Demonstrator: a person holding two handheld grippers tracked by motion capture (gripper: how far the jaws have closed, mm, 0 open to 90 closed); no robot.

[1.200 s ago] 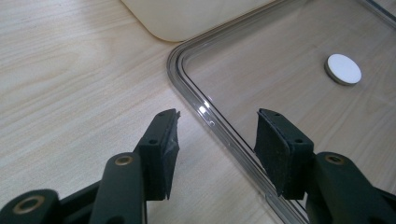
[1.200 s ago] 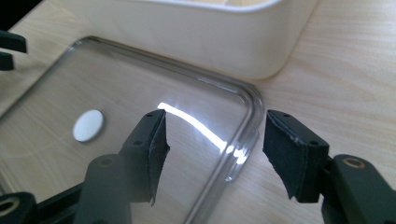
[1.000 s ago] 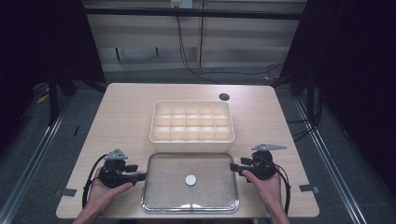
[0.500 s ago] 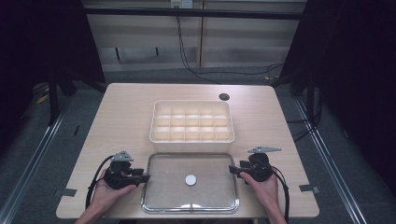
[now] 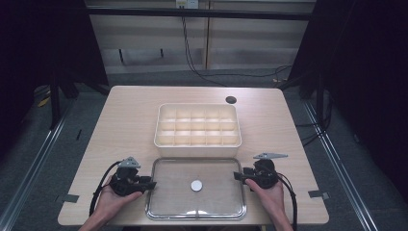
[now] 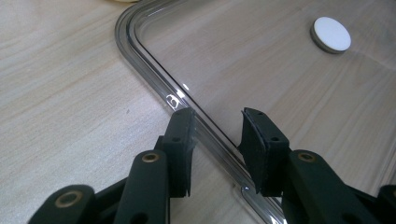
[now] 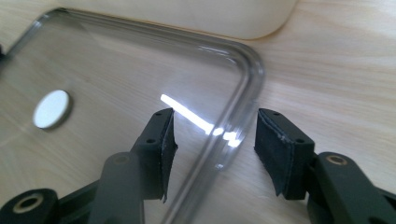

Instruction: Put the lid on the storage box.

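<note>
One clear lid [image 5: 196,187] is lying flat near the front edge of the tabletop [image 5: 130,115], with one white round knob [image 5: 196,185] sitting at its middle. One cream tray [image 5: 197,126] is standing just behind the lid, toward the middle of the tabletop, and it is showing fifteen compartments in three rows of five. One dark round hole [image 5: 231,100] is sitting near the far edge, right of centre.

Two tools are working at the lid's short sides. The left tool [image 6: 217,135] is straddling the lid's left rim, one jaw outside on the bare wood and one inside over the clear panel; its jaws have just been closing with the rim between them, yet the pads are not pressing on it, so it is standing released. The right tool [image 7: 215,142] is straddling the right rim near the lid's far right corner in the same way, its jaws likewise having just been closing and a gap showing on both sides of the rim.

Bare wood is lying open at the left and right edges of the tabletop and along the far edge behind the tray. The lid's front rim is lying close to the tabletop's front edge.
</note>
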